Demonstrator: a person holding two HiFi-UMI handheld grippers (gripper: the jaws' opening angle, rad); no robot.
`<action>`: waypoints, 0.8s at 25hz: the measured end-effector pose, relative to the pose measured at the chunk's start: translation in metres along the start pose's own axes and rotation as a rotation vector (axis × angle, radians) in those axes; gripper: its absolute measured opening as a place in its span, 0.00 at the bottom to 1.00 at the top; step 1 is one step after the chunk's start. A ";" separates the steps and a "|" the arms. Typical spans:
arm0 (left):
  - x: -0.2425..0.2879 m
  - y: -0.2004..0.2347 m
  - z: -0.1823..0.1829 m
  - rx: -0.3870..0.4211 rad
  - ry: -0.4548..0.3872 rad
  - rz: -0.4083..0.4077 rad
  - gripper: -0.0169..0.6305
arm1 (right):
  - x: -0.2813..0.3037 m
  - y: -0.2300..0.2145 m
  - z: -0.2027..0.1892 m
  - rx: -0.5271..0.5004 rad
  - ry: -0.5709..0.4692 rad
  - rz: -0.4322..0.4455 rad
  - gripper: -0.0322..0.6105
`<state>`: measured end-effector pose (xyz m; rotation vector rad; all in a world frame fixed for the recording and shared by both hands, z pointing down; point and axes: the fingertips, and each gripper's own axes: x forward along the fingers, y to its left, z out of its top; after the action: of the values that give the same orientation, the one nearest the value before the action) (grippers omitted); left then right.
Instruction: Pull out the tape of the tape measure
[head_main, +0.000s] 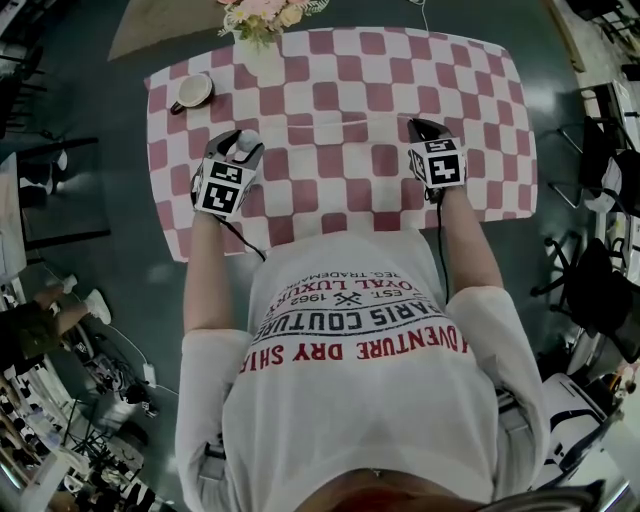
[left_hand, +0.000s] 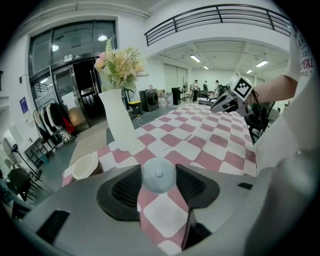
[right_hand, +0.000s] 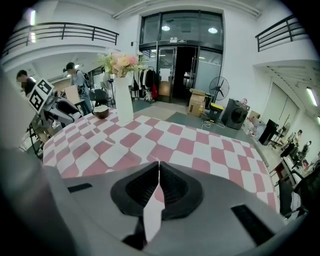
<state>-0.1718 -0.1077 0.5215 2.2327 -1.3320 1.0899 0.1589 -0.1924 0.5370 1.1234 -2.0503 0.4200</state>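
You hold two grippers: the left gripper (head_main: 243, 142) at 9 o'clock, the right gripper (head_main: 421, 126) at 3. You have one counter (head_main: 480, 90), one vase (head_main: 262, 55) at 12, one cup (head_main: 192, 92) at 10, one tape measure (left_hand: 158, 175).

Light: even indoor, from ceiling strips (left_hand: 261, 63) and glazed entrance (right_hand: 180, 50)
Head view: dim, bluish, soft shadows
Edges: fisheye bending, black vignette in gripper views
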 end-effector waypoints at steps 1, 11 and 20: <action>0.001 0.000 -0.003 -0.007 0.005 -0.003 0.38 | 0.002 0.004 -0.003 -0.004 0.008 0.007 0.10; 0.028 -0.012 -0.054 -0.072 0.083 -0.017 0.39 | 0.026 0.032 -0.050 -0.025 0.131 0.034 0.10; 0.046 -0.013 -0.083 -0.116 0.109 0.002 0.39 | 0.040 0.036 -0.083 -0.002 0.187 0.010 0.10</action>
<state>-0.1849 -0.0784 0.6123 2.0596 -1.3178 1.0891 0.1541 -0.1461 0.6244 1.0327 -1.8929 0.5079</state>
